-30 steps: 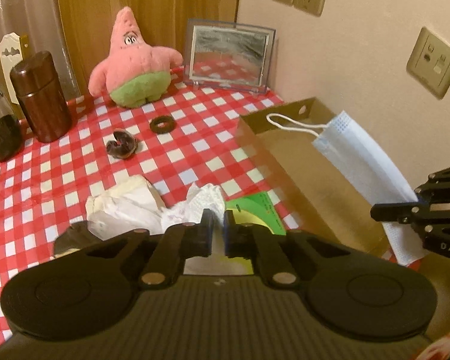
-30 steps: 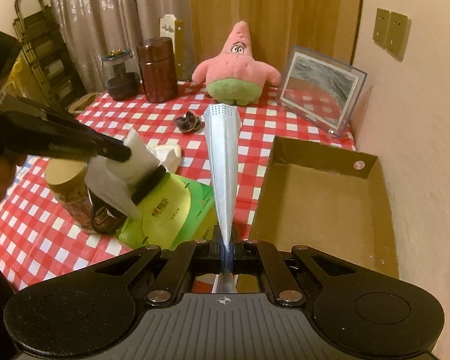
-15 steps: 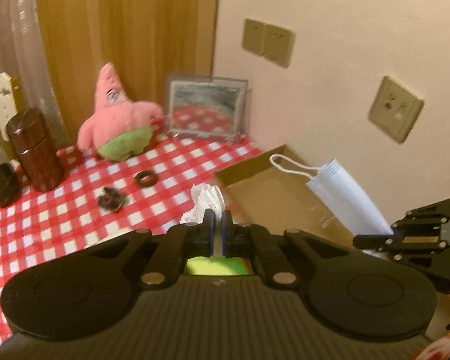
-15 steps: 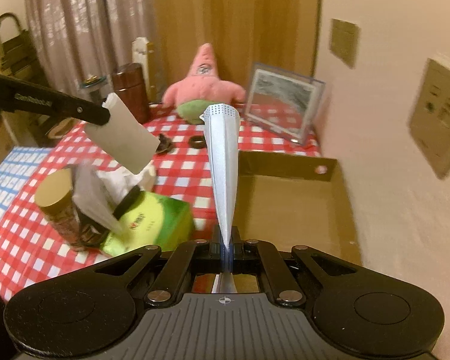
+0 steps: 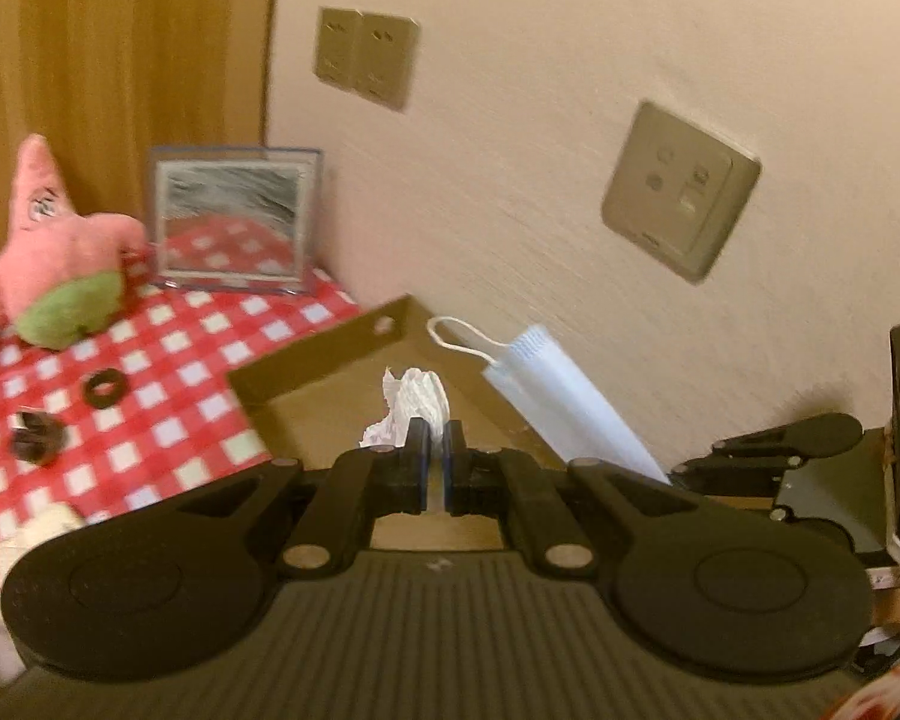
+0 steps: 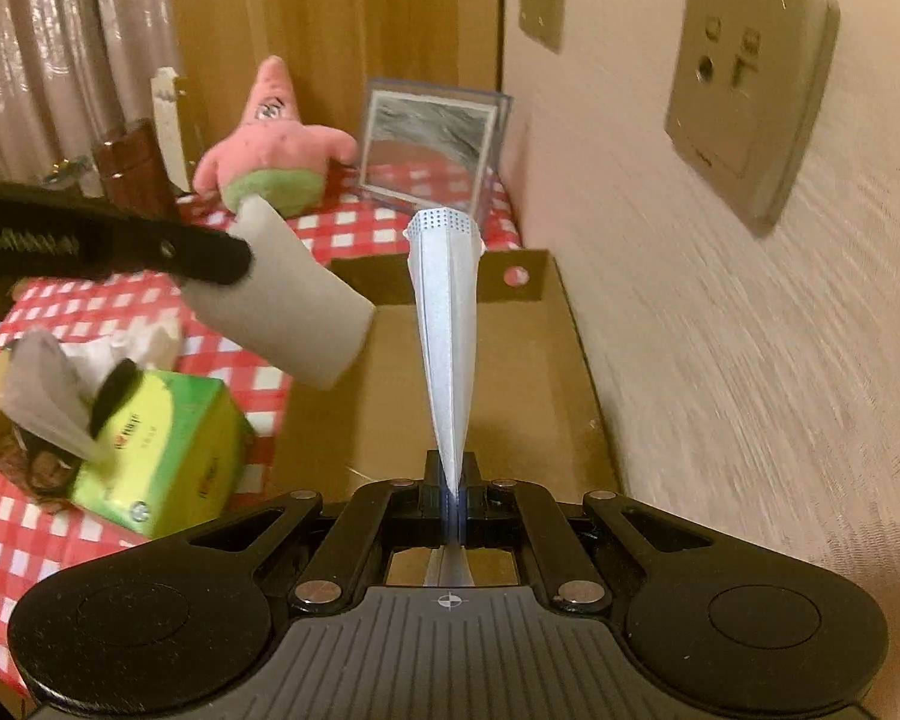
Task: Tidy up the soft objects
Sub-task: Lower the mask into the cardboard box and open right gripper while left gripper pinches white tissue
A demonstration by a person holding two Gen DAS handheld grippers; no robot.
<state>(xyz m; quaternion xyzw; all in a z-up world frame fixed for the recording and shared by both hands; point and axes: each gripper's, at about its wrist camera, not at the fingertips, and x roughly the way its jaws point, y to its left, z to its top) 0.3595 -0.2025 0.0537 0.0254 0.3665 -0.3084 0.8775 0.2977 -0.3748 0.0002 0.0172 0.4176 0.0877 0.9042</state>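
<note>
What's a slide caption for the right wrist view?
Right hand-held gripper carries a face mask over the cardboard box; left hand-held gripper brings a tissue.

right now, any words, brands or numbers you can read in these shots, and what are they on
None can be read for certain.
Green tissue box: red print and a small round logo, too blurred to read.
Left gripper: pale embossed lettering along its arm, too blurred to read.
Wall sockets: no readable marks.
Face mask and cardboard box: no print visible.

Cardboard box point(image 6: 576, 360): floor bare, open from above; wall point(image 6: 720, 330) tight along its right side, green tissue box point(image 6: 168, 450) just beside its left, mirror point(image 6: 432, 144) and plush toy point(image 6: 270, 138) beyond.
</note>
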